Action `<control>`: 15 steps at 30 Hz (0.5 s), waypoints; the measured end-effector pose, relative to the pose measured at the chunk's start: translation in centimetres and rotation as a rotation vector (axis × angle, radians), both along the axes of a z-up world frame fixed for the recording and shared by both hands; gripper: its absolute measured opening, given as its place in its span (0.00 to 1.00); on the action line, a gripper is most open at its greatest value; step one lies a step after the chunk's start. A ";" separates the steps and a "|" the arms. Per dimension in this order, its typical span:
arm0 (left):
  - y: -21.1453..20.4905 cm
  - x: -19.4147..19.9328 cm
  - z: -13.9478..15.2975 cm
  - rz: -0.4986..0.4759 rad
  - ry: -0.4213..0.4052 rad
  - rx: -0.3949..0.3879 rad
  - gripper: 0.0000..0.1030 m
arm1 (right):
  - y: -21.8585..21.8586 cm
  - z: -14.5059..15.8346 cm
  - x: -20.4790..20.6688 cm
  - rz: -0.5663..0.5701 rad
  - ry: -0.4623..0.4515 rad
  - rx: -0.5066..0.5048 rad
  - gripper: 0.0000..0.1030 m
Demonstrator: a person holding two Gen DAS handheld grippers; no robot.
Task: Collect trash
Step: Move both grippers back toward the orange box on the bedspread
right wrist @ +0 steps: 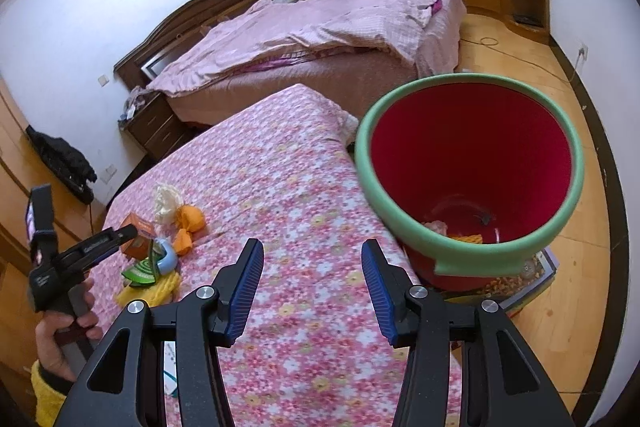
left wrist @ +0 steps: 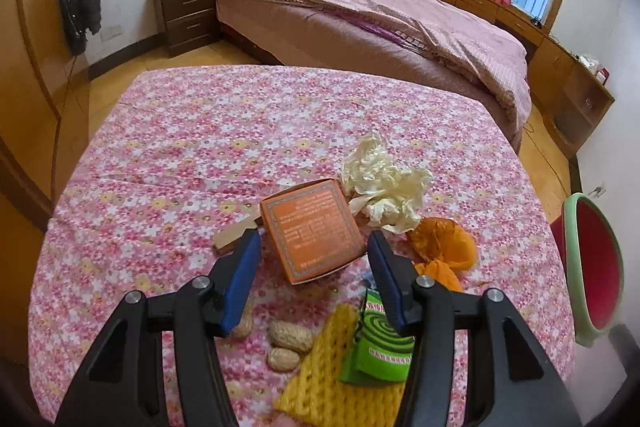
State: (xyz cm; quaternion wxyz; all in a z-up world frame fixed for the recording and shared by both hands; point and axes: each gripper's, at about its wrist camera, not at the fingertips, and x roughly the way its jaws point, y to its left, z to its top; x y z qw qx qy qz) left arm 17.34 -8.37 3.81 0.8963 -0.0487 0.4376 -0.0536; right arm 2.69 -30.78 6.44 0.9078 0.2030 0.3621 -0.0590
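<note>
- Reach step: left claw point(left wrist: 314, 255) released, straddling the orange box point(left wrist: 312, 231) without pinching.
- Right claw point(right wrist: 312, 267) released, empty; bin point(right wrist: 468, 171) at one o'clock.
- Next: clench, lift.

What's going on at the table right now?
A person is clearing trash off the flowered table. The left gripper, jaws open, is lined up on the orange box, not yet gripping. The right gripper is open and empty near the red bin, which already holds a few scraps.
</note>
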 end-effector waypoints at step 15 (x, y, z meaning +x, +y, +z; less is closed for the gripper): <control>-0.4 1.7 -0.9 -0.062 -0.010 -0.057 0.56 | 4.7 0.6 4.4 0.100 0.026 -0.044 0.51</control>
